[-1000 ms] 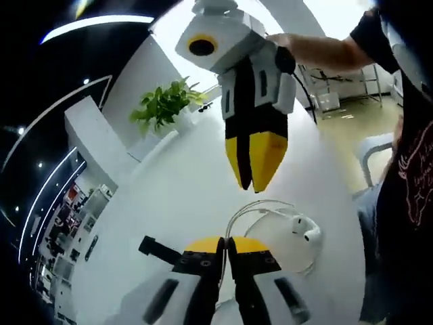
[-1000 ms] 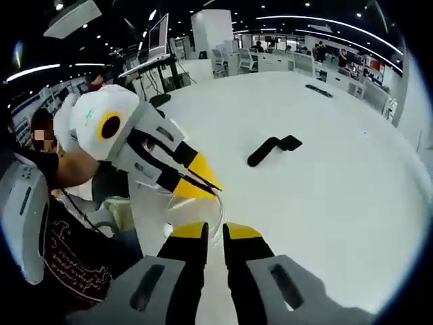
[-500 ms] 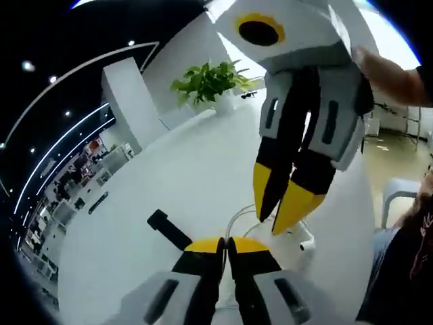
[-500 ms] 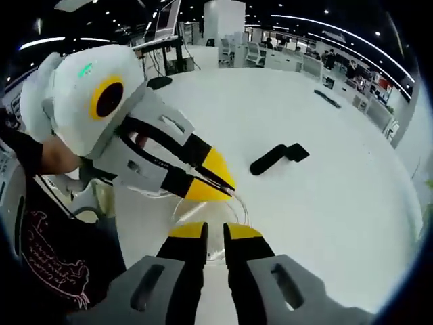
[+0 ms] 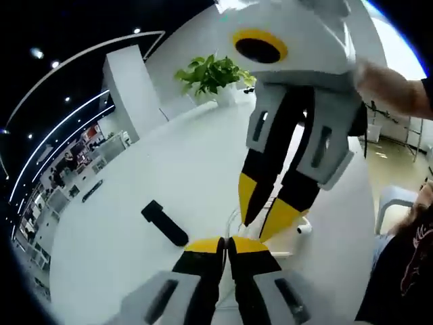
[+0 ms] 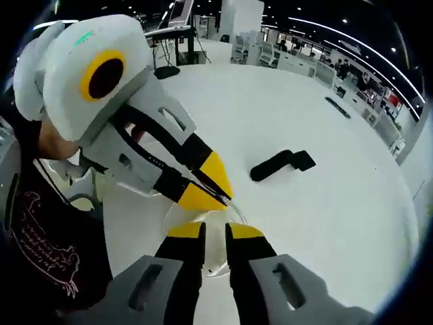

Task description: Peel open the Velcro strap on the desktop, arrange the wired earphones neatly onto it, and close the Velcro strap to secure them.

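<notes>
The white wired earphones lie coiled on the white desktop (image 5: 135, 176), with one bud (image 5: 302, 229) and a cable loop (image 6: 233, 211) showing. The black Velcro strap (image 5: 164, 223) lies flat and apart from them, also seen as the strap (image 6: 281, 164) further out. My left gripper (image 5: 226, 244) is shut, and the thin cable seems pinched at its tips; it enters the right gripper view as the left gripper (image 6: 215, 191). My right gripper (image 6: 215, 231) is open, just short of those tips. It hangs over the coil as the right gripper (image 5: 262, 215).
A potted green plant (image 5: 213, 71) stands at the desk's far edge. A person's dark shirt (image 6: 40, 237) and a chair (image 5: 396, 203) are close beside the desk. Further desks and monitors (image 6: 176, 20) fill the room behind.
The right gripper has come down closer to the left gripper's tips, and its jaws have parted a little. The left gripper stays shut.
</notes>
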Tool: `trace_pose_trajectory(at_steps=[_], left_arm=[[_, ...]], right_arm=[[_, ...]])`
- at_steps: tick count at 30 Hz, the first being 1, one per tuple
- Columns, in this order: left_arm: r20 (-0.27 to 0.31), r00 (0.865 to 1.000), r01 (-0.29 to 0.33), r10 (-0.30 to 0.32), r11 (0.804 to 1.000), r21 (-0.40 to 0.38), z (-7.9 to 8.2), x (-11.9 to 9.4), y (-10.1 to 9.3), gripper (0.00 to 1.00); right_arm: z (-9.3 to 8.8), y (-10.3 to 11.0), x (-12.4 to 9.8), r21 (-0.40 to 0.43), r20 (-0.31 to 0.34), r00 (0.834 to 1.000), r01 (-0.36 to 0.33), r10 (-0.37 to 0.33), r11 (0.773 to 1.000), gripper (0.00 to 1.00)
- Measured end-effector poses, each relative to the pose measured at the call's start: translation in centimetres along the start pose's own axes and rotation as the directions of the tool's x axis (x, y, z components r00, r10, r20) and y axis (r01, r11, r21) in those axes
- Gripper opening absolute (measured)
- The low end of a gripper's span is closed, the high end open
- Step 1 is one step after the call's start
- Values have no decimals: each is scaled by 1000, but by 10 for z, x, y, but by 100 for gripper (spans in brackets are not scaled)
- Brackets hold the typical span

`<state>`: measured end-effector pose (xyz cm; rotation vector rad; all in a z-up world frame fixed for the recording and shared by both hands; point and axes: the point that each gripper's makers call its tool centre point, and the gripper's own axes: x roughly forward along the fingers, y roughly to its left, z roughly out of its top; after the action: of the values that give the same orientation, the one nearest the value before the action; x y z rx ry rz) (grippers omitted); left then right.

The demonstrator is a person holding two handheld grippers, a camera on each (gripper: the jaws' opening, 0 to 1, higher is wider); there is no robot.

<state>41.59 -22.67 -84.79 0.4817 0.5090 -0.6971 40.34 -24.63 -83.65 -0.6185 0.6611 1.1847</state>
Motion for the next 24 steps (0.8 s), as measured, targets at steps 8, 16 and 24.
trace_pose_trajectory(at_steps=[8, 16, 24], left_arm=[[52, 998, -22, 25, 998, -50, 4, -5, 4, 8], [131, 991, -35, 33, 999, 14, 10, -14, 5, 8], [191, 981, -26, 32, 999, -32, 14, -19, 3, 8]], right_arm=[[-12, -52, -24, 91, 5, 993, 119, -120, 989, 15], [-24, -53, -11, 133, 12, 996, 85, -87, 987, 15], [-29, -36, -3, 179, -13, 1000, 26, -24, 983, 15]])
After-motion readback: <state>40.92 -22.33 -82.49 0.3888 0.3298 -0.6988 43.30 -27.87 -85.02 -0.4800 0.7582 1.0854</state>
